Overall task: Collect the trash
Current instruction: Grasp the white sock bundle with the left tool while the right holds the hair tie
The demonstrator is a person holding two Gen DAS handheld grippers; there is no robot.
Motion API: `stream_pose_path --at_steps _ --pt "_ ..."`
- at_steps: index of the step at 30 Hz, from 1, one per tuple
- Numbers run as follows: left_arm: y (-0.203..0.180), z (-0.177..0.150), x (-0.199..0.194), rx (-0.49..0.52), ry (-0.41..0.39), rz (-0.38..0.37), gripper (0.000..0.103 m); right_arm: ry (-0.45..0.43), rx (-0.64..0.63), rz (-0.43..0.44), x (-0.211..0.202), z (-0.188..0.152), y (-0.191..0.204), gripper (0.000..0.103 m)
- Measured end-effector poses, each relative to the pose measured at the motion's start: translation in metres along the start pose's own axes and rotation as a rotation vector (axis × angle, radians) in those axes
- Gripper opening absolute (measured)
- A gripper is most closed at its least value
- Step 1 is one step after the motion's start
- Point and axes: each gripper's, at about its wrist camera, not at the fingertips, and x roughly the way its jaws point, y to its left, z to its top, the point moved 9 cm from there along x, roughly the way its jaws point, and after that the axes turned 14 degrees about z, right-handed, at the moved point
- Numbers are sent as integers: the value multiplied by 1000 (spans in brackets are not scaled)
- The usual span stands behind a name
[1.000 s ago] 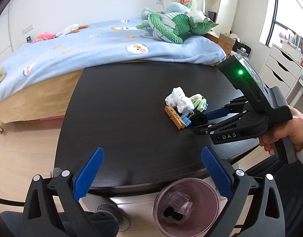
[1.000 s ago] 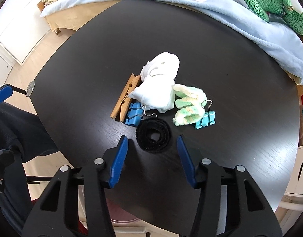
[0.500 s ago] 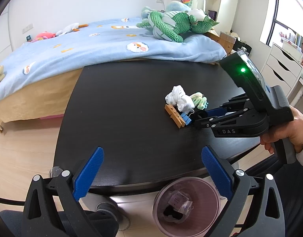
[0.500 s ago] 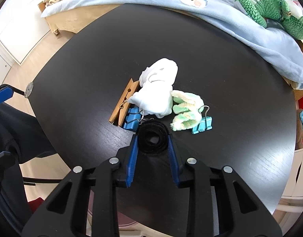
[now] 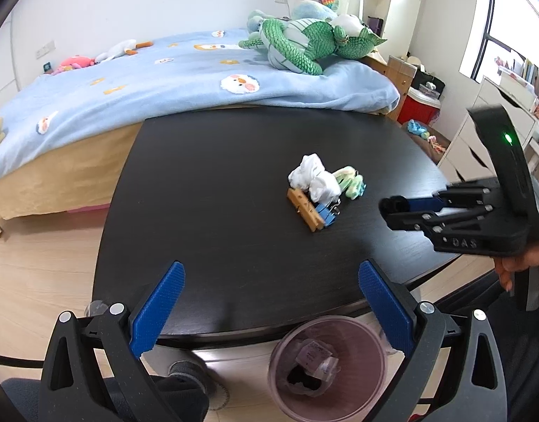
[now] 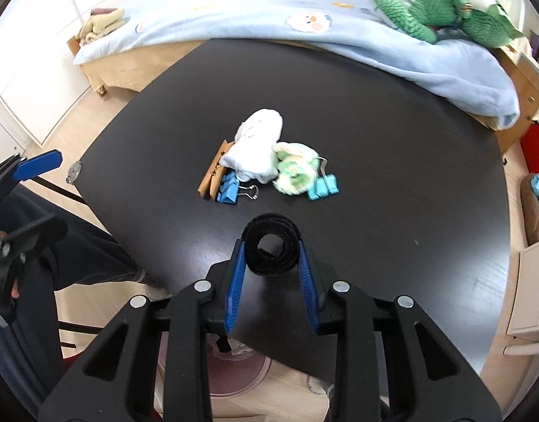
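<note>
1. Bedroom: a dark round surface (image 5: 213,183) stands against a bed (image 5: 136,81) with a blue duvet and a green plush (image 5: 304,45) at its far right.
2. Right tongs (image 6: 271,256) are closed on a black velcro roll (image 6: 271,248); both blue fingers (image 6: 234,281) press its sides, and the roll is held above the surface, near of the clutter.
3. Left tongs (image 5: 269,302) are wide open and hold nothing; they hang over the near edge of the surface.
4. Clutter sits together mid-surface: a white tissue wad (image 6: 255,151) lies on a wooden clothespin (image 6: 213,172) and touches a green fuzzy scrap (image 6: 294,170); a blue binder clip (image 6: 231,191) lies just beside the clothespin, and a teal clip (image 6: 322,186) sits to the right of the scrap.
5. Only the left view shows a pink bin (image 5: 327,362) on the floor below the near edge, with a wrapper and something dark inside; it also shows the right tongs from the side, at far right, with a hand (image 5: 522,263) on the grip and a green light.
6. Only the right view shows the roll's open centre and the teal clip in full; the bin's rim is mostly hidden there.
</note>
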Motion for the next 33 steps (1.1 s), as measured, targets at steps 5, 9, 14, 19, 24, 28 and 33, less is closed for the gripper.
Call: stream_pose_path --at_steps 5,9,14,19,24,28,33 --pt "-6 15 1 33 -3 12 96 -52 32 14 -15 -3 -4 30" --pt "-17 33 5 61 11 -11 96 -80 45 19 -19 -6 -7 30" --pt "-33 57 17 102 37 -42 96 -106 60 30 -23 -7 -14 30" --pt "-47 76 39 117 101 -73 96 -123 73 36 -25 -7 -16 30" --pt "-56 87 64 123 180 -74 96 -132 72 37 -26 -6 -17 30" --pt "-60 94 89 93 257 -69 96 -133 78 33 -25 -8 -19 30" --pt "-65 96 116 34 364 -72 96 -138 88 31 -26 -8 -22 30"
